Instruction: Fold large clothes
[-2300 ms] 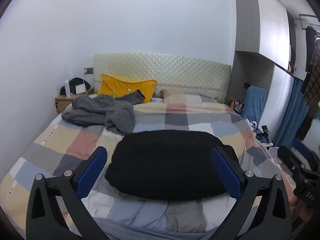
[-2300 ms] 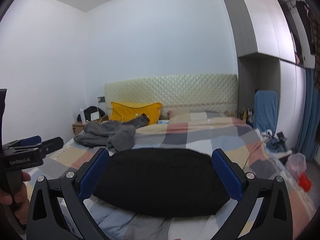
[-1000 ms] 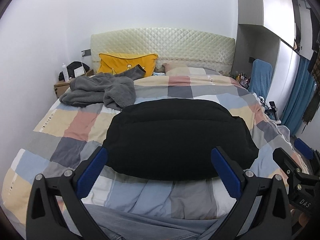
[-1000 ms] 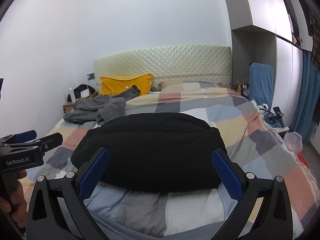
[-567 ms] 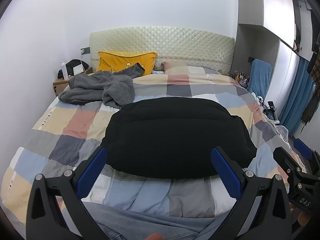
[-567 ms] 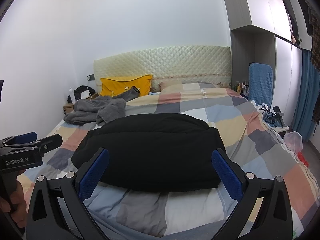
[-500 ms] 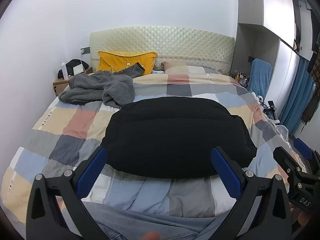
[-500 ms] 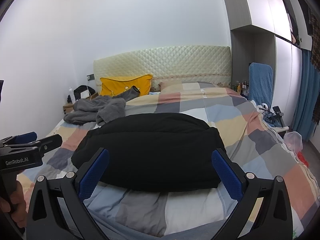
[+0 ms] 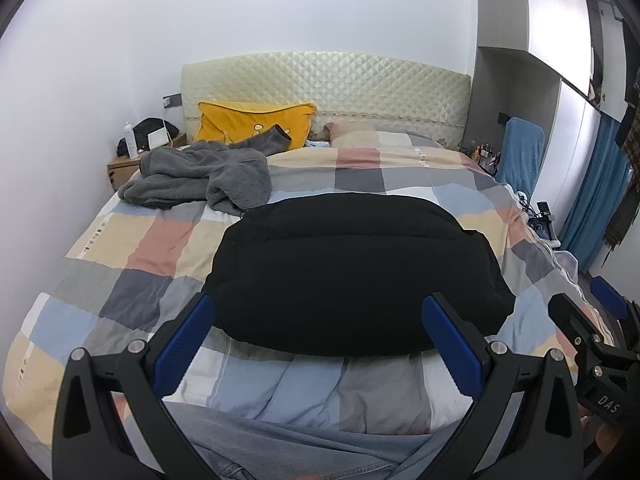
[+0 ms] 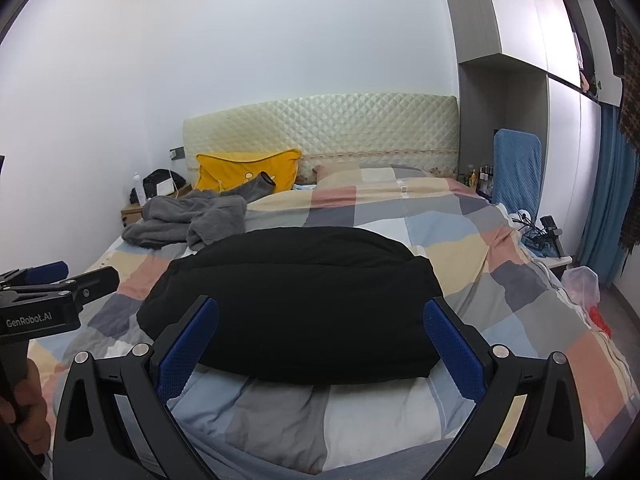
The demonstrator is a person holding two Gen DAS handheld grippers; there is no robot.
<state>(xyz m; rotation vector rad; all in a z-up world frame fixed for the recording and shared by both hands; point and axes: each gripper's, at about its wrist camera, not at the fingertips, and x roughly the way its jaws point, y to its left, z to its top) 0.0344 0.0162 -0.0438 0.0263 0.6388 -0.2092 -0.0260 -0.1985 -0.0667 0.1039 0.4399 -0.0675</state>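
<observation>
Nearest the left gripper (image 9: 316,338), just below its spread blue pads, a fold of pale blue denim (image 9: 296,446) fills the bottom of its view. The fingers stand wide apart with nothing between them, held above the foot edge of the bed. The right gripper (image 10: 320,338) is likewise wide apart and empty, level with the left one and to its right; each shows at the edge of the other's view, the left one with a hand (image 10: 28,408) around its grip.

Just ahead of both, a strip of checked duvet (image 9: 120,264) lies bare between the foot edge and the near hem of the black garment (image 9: 352,276). This garment is folded into a thick, rounded rectangle, lying flat across the middle of the bed, its near edge running straight from one finger to the other in both views. To its left there is a broad band of open duvet out to the bed's side; to its right a narrower band before the cover drops over the edge.

Beyond the black garment's far left corner, close to it, a grey fleece garment (image 9: 200,176) lies crumpled. To the right of that the duvet is open up to the pillows. Farthest are a yellow pillow (image 9: 248,122) and the quilted headboard (image 9: 328,84).
</observation>
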